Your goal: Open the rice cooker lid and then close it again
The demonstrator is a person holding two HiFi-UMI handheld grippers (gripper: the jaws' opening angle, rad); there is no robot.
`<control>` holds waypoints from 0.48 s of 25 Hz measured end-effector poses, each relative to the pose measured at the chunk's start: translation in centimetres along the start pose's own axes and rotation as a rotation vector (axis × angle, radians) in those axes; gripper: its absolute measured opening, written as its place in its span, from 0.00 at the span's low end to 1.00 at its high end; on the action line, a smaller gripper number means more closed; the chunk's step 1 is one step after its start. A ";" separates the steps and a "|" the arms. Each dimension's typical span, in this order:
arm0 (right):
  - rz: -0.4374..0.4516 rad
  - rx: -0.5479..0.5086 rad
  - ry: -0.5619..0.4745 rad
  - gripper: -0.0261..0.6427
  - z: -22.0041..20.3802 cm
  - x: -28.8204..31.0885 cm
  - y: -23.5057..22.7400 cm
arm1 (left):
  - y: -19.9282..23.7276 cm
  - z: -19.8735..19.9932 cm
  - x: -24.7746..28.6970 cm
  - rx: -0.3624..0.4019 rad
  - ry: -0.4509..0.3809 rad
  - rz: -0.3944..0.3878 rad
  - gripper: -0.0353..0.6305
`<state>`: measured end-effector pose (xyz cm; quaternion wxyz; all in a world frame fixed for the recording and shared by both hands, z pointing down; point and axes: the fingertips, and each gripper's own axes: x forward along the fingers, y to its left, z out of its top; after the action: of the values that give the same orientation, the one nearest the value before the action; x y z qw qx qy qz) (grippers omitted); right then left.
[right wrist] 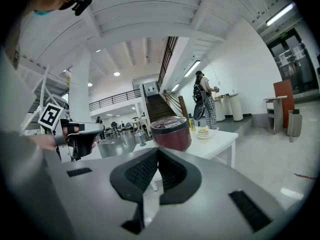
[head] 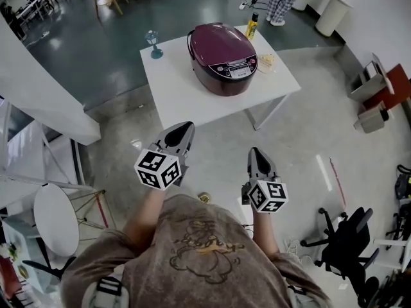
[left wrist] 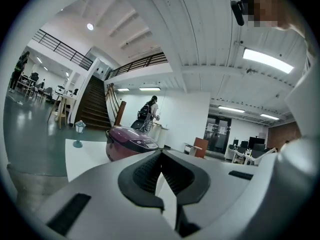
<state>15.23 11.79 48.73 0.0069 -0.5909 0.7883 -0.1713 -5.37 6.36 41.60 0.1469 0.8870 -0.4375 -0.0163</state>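
Observation:
A maroon rice cooker (head: 224, 58) with its lid down stands on a white table (head: 176, 92). It shows ahead of the jaws in the left gripper view (left wrist: 130, 142) and the right gripper view (right wrist: 171, 132). My left gripper (head: 185, 128) and right gripper (head: 256, 153) are both held over the floor, short of the table's near edge, pointing toward it. Both are shut with nothing between the jaws. The left gripper (right wrist: 75, 138) also appears at the left of the right gripper view.
On the table are a small blue lantern-like ornament (head: 153, 44), a yellow bottle (head: 252, 25) and a plate with food (head: 266, 61). A person (left wrist: 149, 115) stands beyond the table. A round white table (head: 55, 218) is at lower left, a black office chair (head: 343, 241) at lower right.

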 end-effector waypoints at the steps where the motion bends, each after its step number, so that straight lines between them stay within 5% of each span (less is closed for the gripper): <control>1: 0.005 0.002 0.004 0.04 -0.1 0.3 -0.2 | 0.0 0.0 0.2 0.001 0.001 0.005 0.08; 12: 0.005 0.018 0.000 0.04 0.5 2.8 -2.7 | 0.8 0.3 3.4 0.013 0.007 0.021 0.08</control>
<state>17.02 8.37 49.51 0.0126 -0.5886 0.7883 -0.1786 -3.97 3.20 41.90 0.1427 0.8833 -0.4465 -0.0089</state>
